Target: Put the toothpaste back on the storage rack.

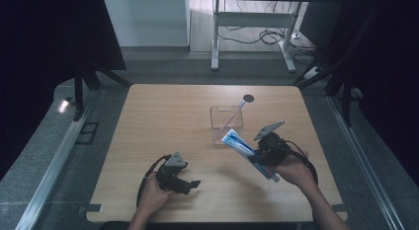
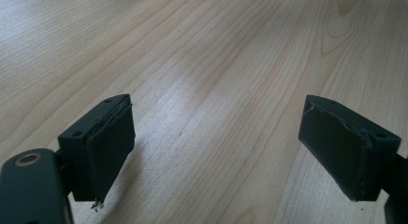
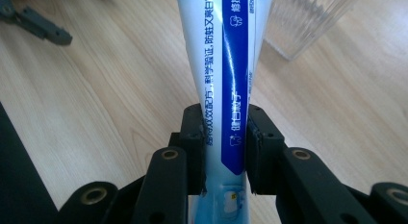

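Note:
A white and blue toothpaste tube (image 1: 243, 147) is held off the wooden table (image 1: 163, 116), tilted, its flat end pointing toward a clear plastic cup (image 1: 226, 120). My right gripper (image 1: 258, 155) is shut on the tube (image 3: 226, 89), its two pads pressing the tube's sides in the right gripper view. A pink toothbrush (image 1: 233, 115) leans inside the cup. My left gripper (image 1: 193, 184) rests low near the table's front edge, left of centre. Its jaws stand wide apart in the left gripper view (image 2: 216, 156) with bare wood between them.
The ribbed clear cup (image 3: 308, 22) stands just beyond the tube at the upper right of the right gripper view. A small dark round mark (image 1: 248, 98) sits near the table's far edge. A white desk frame with cables (image 1: 257, 22) stands beyond the table.

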